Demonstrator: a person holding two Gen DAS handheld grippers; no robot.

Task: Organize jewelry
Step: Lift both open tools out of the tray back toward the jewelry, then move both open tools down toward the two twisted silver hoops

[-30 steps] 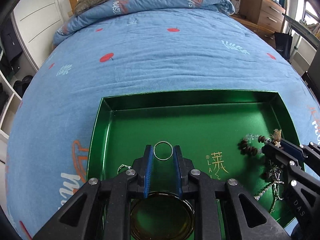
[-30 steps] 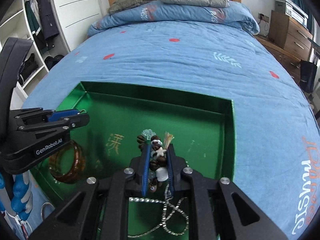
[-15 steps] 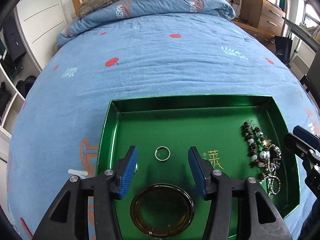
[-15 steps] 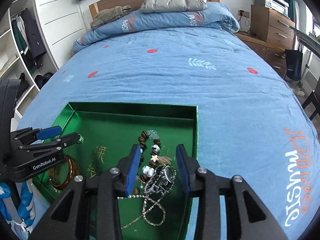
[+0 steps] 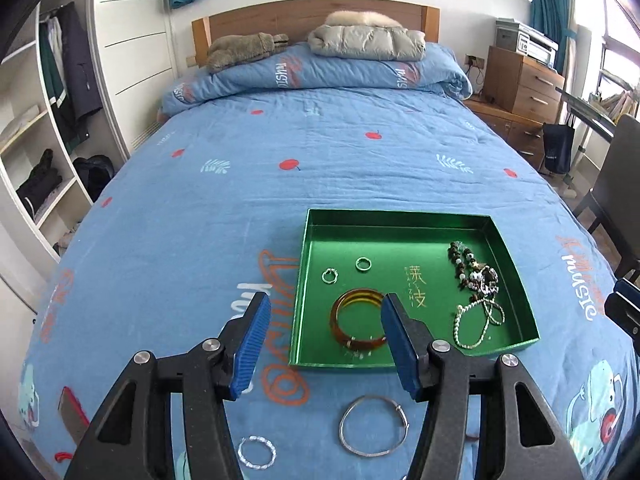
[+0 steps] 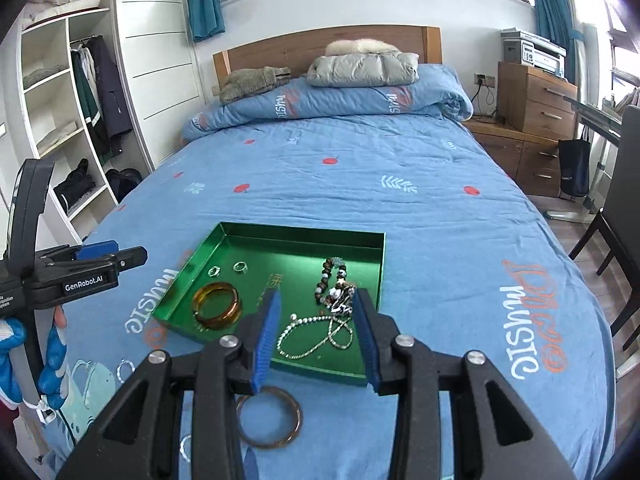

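A green tray lies on the blue bed. It holds two small rings, an amber bangle, a beaded bracelet and a silver chain. On the quilt in front of the tray lie a silver bangle, a twisted ring and a brown bangle. My left gripper is open and empty above the tray's near-left edge. My right gripper is open and empty above the chain.
The blue quilt covers the bed, with folded bedding and a jacket at the headboard. White shelves stand at the left. A wooden dresser and a dark chair stand at the right.
Both grippers opened, dropped the ring and the beaded bracelet in the tray, and pulled back and up. The jewelry on the quilt in front of the tray has come into view.
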